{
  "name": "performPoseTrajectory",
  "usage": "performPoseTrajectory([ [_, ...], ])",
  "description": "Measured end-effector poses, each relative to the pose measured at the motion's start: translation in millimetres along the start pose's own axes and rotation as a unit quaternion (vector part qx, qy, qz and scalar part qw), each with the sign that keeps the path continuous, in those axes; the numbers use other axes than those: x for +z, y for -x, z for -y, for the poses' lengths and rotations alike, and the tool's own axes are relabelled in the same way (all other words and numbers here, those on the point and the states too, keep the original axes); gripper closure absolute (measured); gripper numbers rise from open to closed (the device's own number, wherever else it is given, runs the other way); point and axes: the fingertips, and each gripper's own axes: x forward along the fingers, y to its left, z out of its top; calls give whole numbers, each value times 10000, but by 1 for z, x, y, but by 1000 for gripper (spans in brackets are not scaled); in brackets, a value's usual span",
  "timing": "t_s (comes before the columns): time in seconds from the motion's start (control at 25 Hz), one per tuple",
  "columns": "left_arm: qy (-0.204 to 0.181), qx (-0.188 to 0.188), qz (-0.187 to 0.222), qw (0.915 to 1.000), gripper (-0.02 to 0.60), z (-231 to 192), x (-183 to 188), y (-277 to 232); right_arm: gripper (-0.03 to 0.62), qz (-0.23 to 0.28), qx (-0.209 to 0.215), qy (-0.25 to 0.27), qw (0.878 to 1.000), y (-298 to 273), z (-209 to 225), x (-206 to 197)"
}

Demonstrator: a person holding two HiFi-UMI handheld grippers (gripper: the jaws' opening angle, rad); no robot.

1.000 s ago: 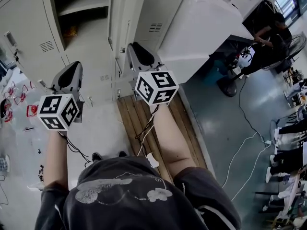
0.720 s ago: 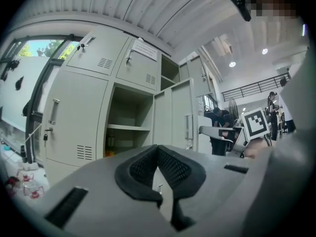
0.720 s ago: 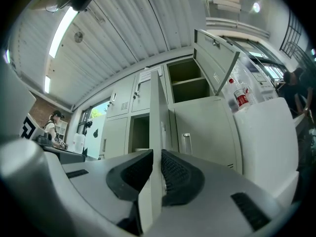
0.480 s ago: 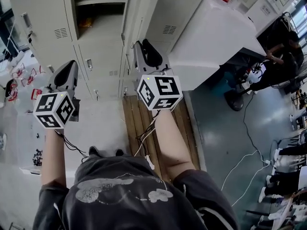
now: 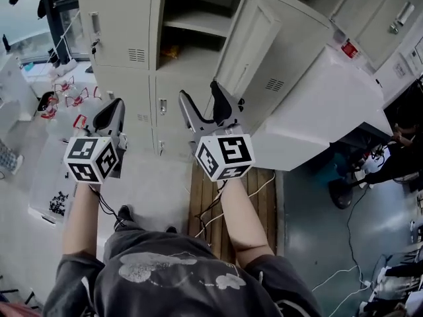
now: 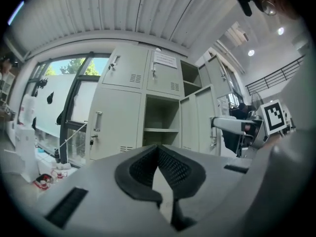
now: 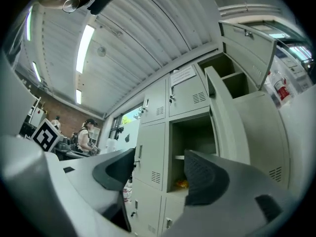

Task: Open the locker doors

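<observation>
Locker door (image 5: 248, 41) of the middle column is swung open, at upper centre of the head view. Its compartment (image 5: 192, 25) is exposed just left of it. Something yellow-orange (image 5: 170, 50) lies on the compartment floor, too small to identify. The neighbouring door (image 5: 122, 25) at upper left is shut, handle showing. The lower doors (image 5: 170, 91) under both are shut as well. The locker tops are cut off by the upper frame edge. A second open door (image 5: 380, 12) at upper right is partly cropped.

Right gripper (image 5: 200, 92) is at centre frame, just below the open door. One fingertip is near the door's lower corner; contact can't be told from here. In the right gripper view the jaws stand wide apart and have just been opening. Nothing sits between them, and the compartment and the door edge show beyond the pads.

Left gripper (image 5: 116, 105) is left of centre, in front of the lower-left doors. In the left gripper view its pads (image 6: 170, 164) are pressed together and hold nothing. The open compartment sits above the tips, well apart.

A white cabinet (image 5: 317, 111) stands right of the lockers. Wooden planks (image 5: 264, 190) lie under the right arm. A person (image 5: 403, 157) at the right edge is mostly cropped.
</observation>
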Motion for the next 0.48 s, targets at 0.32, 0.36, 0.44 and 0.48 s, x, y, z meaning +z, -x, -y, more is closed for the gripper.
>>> performPoseTrajectory([
  [0.32,-56,347,195,9992,572,-58,20,13,278,-316,306,86,9990,-42,-31,-17],
  [0.36,-64,341,209,9992,572,-65,21,13,278,-316,297,75,9990,-48,-34,-18],
  [0.44,-83,305,233,9992,572,-81,24,11,278,-308,261,50,9992,-62,-40,-19],
  [0.48,-92,277,244,9993,572,-90,26,10,278,-310,238,54,9992,-70,-43,-20],
])
